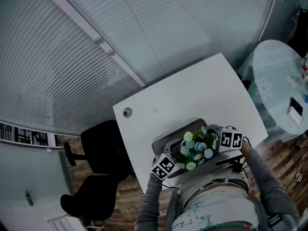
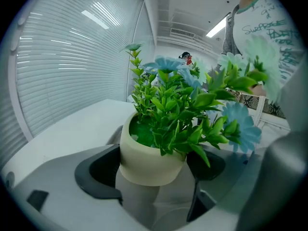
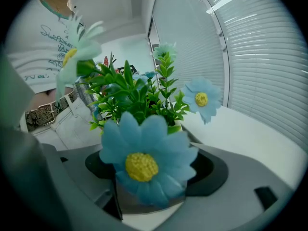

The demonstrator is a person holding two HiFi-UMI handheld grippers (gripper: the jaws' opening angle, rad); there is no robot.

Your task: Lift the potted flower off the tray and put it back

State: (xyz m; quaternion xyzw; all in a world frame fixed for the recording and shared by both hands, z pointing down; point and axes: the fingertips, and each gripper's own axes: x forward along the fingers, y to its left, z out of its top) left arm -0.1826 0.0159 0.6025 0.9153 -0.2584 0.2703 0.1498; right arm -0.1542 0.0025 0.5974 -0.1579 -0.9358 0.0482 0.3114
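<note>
Pinching the potted flower (image 2: pixel 150 150): fingers of left gripper (image 2: pixel 155 172) and right gripper (image 3: pixel 151 172).

The head view looks steeply down on the white desk (image 1: pixel 192 95) from above. Both gripper views face the potted flower (image 2: pixel 149 158) closely from opposite sides.

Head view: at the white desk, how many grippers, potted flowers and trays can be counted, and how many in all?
grippers: 2, the left gripper and the right gripper
potted flower: 1
tray: 1
total: 4
</note>
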